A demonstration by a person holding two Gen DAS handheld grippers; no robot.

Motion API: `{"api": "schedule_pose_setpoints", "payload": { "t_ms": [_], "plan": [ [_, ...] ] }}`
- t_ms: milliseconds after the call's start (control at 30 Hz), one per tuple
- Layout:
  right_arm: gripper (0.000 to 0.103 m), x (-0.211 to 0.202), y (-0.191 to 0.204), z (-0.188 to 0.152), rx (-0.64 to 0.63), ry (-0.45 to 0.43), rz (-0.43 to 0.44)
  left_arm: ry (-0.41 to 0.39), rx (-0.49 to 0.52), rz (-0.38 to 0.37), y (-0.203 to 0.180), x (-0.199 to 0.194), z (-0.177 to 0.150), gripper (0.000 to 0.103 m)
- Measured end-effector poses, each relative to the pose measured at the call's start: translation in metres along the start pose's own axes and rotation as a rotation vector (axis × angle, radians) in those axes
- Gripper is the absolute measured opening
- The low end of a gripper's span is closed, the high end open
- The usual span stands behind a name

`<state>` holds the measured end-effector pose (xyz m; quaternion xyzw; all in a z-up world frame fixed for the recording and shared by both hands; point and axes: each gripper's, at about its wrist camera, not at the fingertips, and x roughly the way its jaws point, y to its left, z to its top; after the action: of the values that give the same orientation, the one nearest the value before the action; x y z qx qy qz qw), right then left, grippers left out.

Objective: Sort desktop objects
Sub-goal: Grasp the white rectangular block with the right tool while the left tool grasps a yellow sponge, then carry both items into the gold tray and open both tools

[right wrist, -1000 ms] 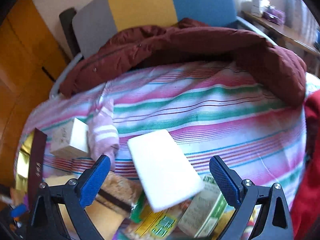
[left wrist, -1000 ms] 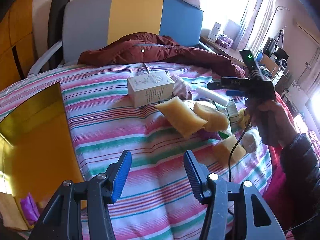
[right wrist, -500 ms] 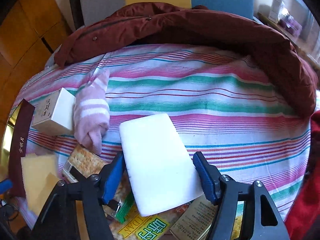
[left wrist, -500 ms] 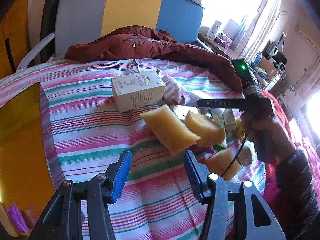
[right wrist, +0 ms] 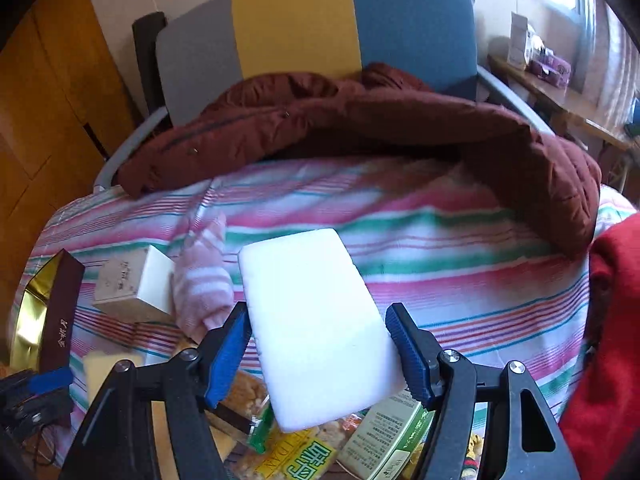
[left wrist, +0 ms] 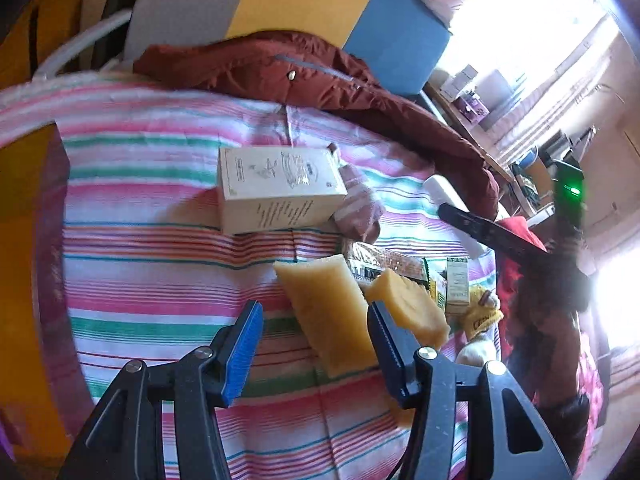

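At the far left, about nine o'clock in the left wrist view, a gold box with a dark rim stands open on the striped bedspread; it looks like the bin the loose things are meant for, which would explain why it sits apart from the clutter. Toward twelve o'clock lies a cream carton on its side, with a pink striped sock touching its right end.

The left hand-held gripper hangs above the bed with its blue pads spread and nothing between them. A yellow sponge lies just ahead in the gap, and a second yellow sponge sits at about two o'clock, near the right pad. The aim suggests the nearer sponge is its next pick.

Further right, the right hand-held gripper has its pads pressed against the long sides of a white foam block, which it carries tilted above a heap of snack packets and a green-and-white carton at six o'clock. Gripping across the narrow width suits so soft a block; a hard squeeze could dent it. A maroon jacket lies across the bed at twelve o'clock, well clear of the work.
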<state>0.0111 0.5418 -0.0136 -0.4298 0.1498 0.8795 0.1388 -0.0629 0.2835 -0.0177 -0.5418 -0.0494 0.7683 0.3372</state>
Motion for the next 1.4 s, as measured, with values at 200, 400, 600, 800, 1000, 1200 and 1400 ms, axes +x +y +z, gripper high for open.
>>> {"api": "schedule_pose_setpoints", "payload": {
  "t_ms": [200,400,600,800,1000,1200,1400],
  "plan": [
    [0.069,-0.008,0.012,0.003,-0.037,-0.035,0.007,0.022,-0.084,-0.029,0.003,0.018,0.008,0.059],
    [0.069,-0.009,0.020,0.001,-0.069,-0.041,0.005,0.005,-0.135,-0.055,0.003,0.014,0.008,0.059],
    [0.069,-0.008,0.022,0.000,-0.066,-0.042,0.007,0.009,-0.146,-0.049,0.003,0.017,0.009,0.063],
    [0.069,-0.011,0.031,-0.001,-0.096,-0.058,-0.009,0.026,-0.130,-0.041,-0.017,0.024,0.008,0.063],
    [0.069,-0.013,0.035,-0.002,-0.115,-0.072,-0.006,0.063,-0.099,0.005,-0.019,0.042,0.004,0.045],
    [0.069,-0.018,0.036,-0.003,-0.115,-0.098,0.019,-0.032,-0.035,0.014,-0.013,0.010,-0.005,0.038],
    [0.069,-0.025,0.052,-0.004,-0.131,-0.120,0.071,-0.079,0.020,0.077,0.005,-0.033,-0.013,0.038]
  ]
}}
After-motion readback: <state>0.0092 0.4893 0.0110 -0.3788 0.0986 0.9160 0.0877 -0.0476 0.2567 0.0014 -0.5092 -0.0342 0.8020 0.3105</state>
